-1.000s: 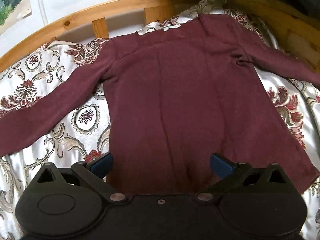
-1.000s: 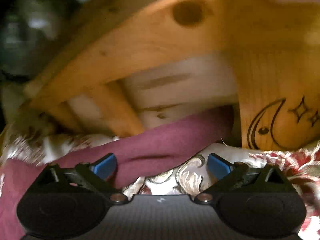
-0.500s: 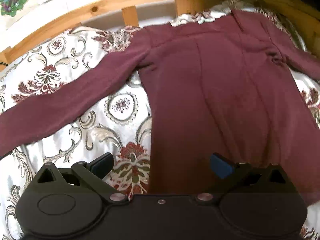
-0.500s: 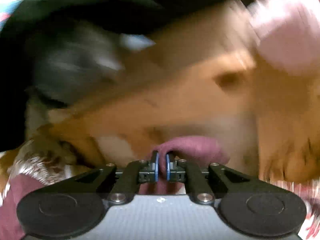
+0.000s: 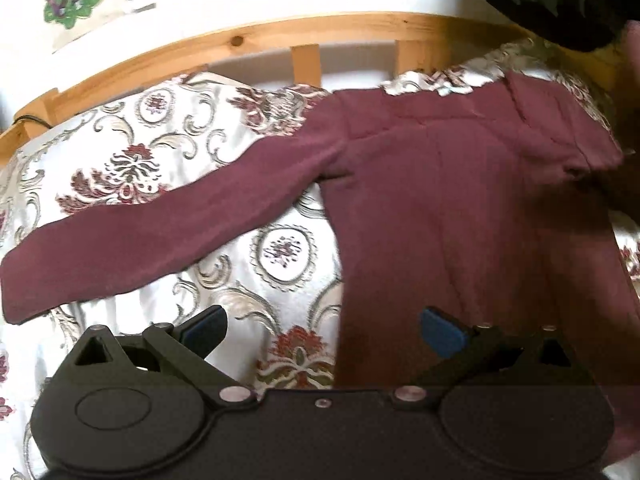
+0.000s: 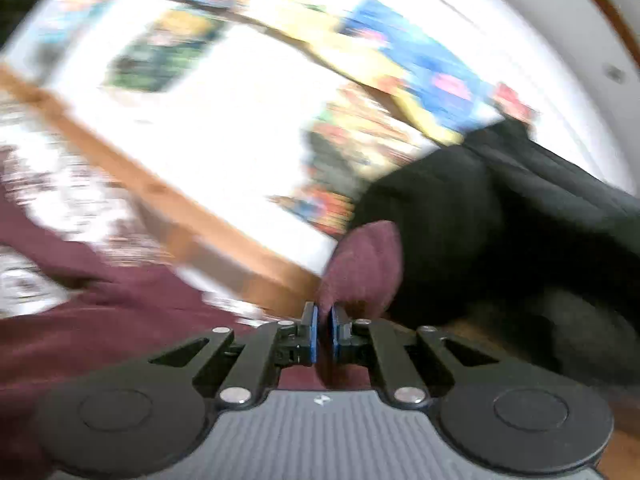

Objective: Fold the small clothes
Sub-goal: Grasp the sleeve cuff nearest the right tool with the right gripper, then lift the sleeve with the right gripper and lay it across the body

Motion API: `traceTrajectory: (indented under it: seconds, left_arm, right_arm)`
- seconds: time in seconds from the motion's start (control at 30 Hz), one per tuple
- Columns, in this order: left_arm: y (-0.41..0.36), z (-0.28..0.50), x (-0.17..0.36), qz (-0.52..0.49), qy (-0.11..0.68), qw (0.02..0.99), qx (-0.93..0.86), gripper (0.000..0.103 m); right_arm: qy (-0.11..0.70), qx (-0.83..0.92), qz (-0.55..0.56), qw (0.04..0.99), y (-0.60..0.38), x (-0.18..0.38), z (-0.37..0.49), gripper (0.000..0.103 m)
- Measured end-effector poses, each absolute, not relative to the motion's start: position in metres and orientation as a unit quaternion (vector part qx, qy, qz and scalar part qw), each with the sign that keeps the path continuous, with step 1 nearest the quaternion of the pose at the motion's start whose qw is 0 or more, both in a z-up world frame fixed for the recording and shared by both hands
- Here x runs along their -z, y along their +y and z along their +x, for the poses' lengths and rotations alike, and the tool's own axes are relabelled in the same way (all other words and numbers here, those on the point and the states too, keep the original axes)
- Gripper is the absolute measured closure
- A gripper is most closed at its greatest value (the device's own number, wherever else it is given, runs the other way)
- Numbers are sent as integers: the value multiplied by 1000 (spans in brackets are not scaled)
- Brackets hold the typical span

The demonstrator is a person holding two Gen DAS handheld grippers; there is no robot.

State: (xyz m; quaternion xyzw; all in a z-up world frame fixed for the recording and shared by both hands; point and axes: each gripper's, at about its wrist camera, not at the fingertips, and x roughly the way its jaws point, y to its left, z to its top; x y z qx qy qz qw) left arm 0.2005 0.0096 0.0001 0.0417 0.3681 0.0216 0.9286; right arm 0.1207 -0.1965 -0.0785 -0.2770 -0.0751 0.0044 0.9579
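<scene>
The bed, covered by a patterned spread, carried the maroon top, which lay flat with its body toward the right of the left wrist view. One sleeve stretched out flat to the left, well apart from the wooden bed rail.

A second before, the right tool stood open over the other sleeve end on the bed. Half a second before, its jaws had closed on that fabric. Now the right tool gripped the sleeve end clear of the bed, with the view blurred by motion. This indicated that the first sleeve fold was under way.

Over the same interval, the left tool shifted leftward from the hem. It remained open, holding nothing, above the spread beside the top's left edge. The outstretched sleeve appeared to be its likely next target.
</scene>
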Motion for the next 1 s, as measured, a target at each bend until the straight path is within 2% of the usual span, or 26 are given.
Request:
traceTrajectory:
  seconds: [0.1,0.27,0.33,0.4,0.43,0.47,0.67,0.8,0.9,1.0]
  left_arm:
    - [17,199,-3,37,360,932,-34,1]
    - [29,199,-2,7,355,934,-49,1]
    - [32,199,-1,-1,353,934,-50,1]
    - [33,199,0,-7,350,935,-49,1]
    - [34,199,-1,-8,348,936,-48,1]
    - [34,198,-1,-9,346,937,-47,1]
    - [32,203,-2,-18,335,941,-41,1]
    - [31,210,1,-20,340,939,-52,1]
    - [33,213,5,-35,346,936,-57,1]
    - [32,217,9,-53,355,931,-60,1]
  right_arm:
    - [-61,-59,-312,946,-167,93,97,95]
    - [6,-151,-341,928,-147,116,83,95]
    - [44,-187,-336,922,-147,118,86,91]
    - [79,-217,-314,921,-153,114,86,74]
    - [95,-233,-295,922,-155,108,84,51]
    - [110,-254,-268,923,-161,101,81,36]
    - [179,-309,-23,934,-214,72,94,19]
    - [229,-257,66,937,-235,81,127,23]
    - [257,-263,75,927,-234,90,144,35]
    - [288,-283,39,914,-222,97,153,54]
